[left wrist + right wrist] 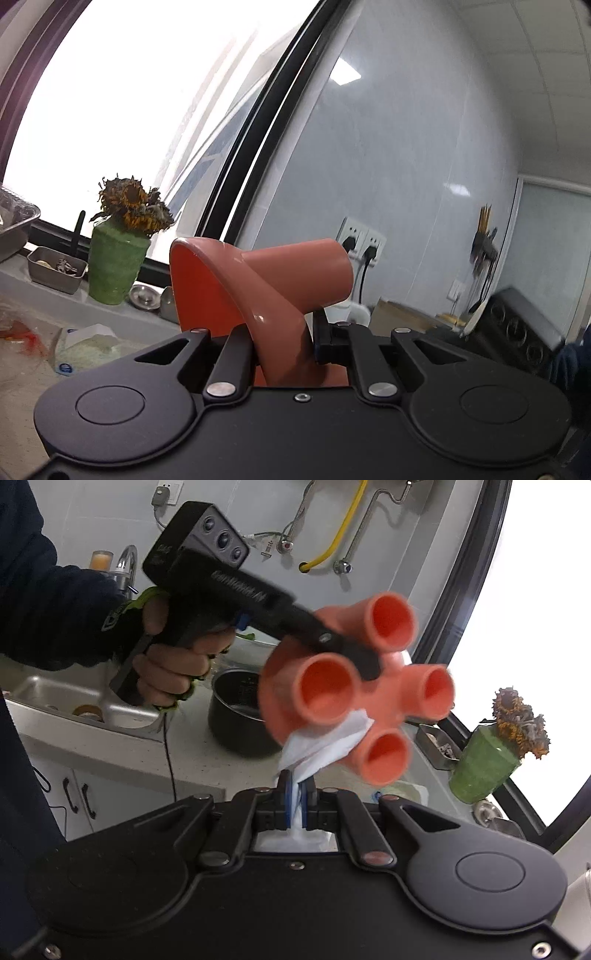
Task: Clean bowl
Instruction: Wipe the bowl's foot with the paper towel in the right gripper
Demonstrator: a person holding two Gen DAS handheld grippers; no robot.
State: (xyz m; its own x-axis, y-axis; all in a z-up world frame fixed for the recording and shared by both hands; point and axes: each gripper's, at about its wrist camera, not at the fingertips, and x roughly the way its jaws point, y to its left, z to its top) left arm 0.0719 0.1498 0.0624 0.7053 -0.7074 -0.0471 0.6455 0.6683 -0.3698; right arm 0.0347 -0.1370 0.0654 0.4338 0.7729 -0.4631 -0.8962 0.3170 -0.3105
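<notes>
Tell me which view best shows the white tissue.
The right wrist view: the white tissue is pinched in the right gripper and pressed against the orange bowl's legged underside. The left wrist view shows none of that tissue, only the bowl clamped in the left gripper.

Left gripper (354, 653): carried by a gloved hand (166, 664) on a pistol grip, jaws clamped on the orange bowl (332, 686). Right gripper (295, 794): jaws pressed together on a white tissue (325, 742), which is held against the bowl's underside just ahead.

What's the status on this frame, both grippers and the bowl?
Left gripper shut on orange bowl, held underside out. Right gripper shut on white tissue, pressed against bowl. Nothing in the way.
</notes>
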